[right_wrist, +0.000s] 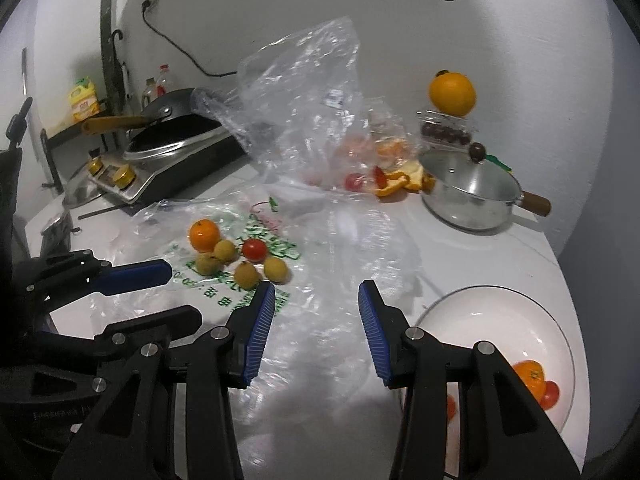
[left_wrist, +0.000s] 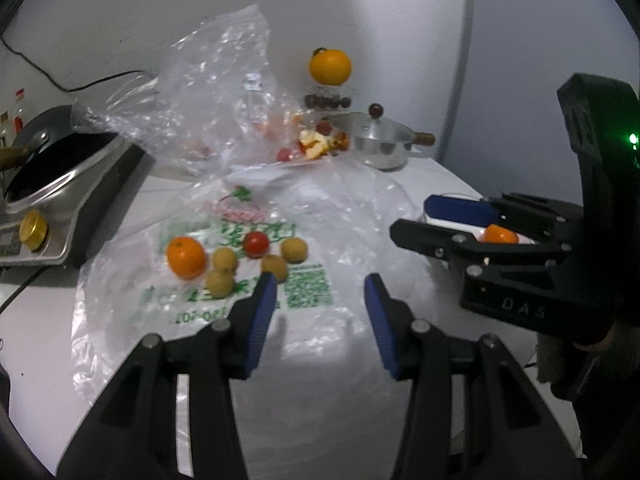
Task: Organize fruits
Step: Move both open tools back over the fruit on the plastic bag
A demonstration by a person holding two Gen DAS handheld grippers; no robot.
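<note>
L gripper [left_wrist: 320, 304] & R gripper [right_wrist: 316, 312] both gape wide, empty, over flat plastic bag [left_wrist: 240, 320]. Fruit cluster [right_wrist: 240, 256] lies on bag; crumpled bag [right_wrist: 304, 112], pot [right_wrist: 472, 192] behind; plate [right_wrist: 500, 308] right, w/ some fruit.

Orange tangerine [right_wrist: 204, 235], red tomato [right_wrist: 254, 249], four dull-yellow fruits [right_wrist: 246, 275] on a clear bag [right_wrist: 256, 304] printed green. White bowl [right_wrist: 500, 320], silver pot [right_wrist: 468, 196], black grippers with ribbed blue pads [right_wrist: 262, 332].
</note>
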